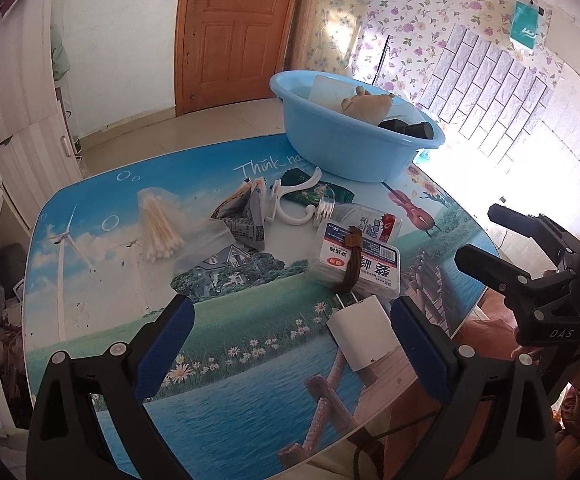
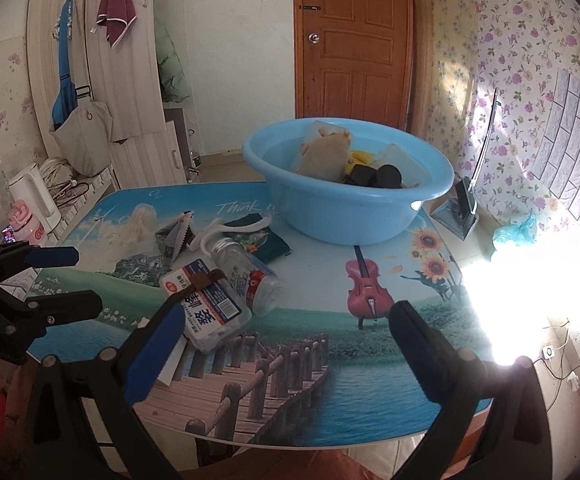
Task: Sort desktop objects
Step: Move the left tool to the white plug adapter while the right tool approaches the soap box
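Note:
A blue basin point(image 1: 346, 148) point(image 2: 346, 208) at the table's far side holds a tan plush toy point(image 1: 366, 104) point(image 2: 324, 152), black items and white containers. On the table lie a clear toothpick box point(image 1: 356, 264) point(image 2: 205, 312) with a brown hair tie point(image 1: 352, 264) across it, a clear bottle point(image 2: 249, 276), a white charger block point(image 1: 364, 338), a white hook point(image 1: 294, 196), a green packet point(image 2: 261, 240), a folded paper packet point(image 1: 245, 216) and a bag of cotton swabs point(image 1: 157, 228). My left gripper point(image 1: 290, 344) is open above the charger. My right gripper point(image 2: 285, 344) is open, empty, beside the box.
The picture-printed table point(image 1: 229, 344) point(image 2: 370, 360) ends near both grippers. A wooden door point(image 2: 354, 40) stands behind. A phone stand point(image 2: 464, 204) and a blue plastic bag point(image 2: 516, 232) sit at the right. A kettle point(image 2: 33, 196) and clutter are at the left.

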`<control>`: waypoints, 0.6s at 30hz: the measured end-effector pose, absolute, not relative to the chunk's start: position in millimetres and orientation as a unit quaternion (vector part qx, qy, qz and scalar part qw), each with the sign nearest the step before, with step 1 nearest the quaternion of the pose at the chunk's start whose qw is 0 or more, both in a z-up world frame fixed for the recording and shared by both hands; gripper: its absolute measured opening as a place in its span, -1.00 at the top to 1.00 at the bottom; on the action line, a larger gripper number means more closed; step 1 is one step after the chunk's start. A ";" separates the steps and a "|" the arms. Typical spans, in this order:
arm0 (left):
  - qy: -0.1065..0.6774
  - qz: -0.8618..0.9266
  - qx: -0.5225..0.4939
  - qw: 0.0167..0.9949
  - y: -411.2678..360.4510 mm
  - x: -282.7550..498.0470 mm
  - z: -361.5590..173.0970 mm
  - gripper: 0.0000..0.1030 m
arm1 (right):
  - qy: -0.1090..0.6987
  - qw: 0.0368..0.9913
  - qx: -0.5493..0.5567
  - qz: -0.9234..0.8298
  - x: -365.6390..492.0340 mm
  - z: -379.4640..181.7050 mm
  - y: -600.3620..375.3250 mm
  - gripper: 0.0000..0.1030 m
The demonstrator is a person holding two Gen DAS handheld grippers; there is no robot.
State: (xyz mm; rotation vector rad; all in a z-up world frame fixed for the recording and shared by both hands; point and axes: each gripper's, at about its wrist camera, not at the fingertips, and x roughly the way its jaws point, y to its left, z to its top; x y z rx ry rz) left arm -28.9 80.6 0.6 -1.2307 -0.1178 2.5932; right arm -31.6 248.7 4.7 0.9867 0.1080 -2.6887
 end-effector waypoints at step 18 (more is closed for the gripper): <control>-0.052 0.881 -0.451 0.133 66.2 -13.3 -31.6 -0.92 | 0.050 0.169 0.385 -0.906 -25.1 -21.4 230.9 -0.87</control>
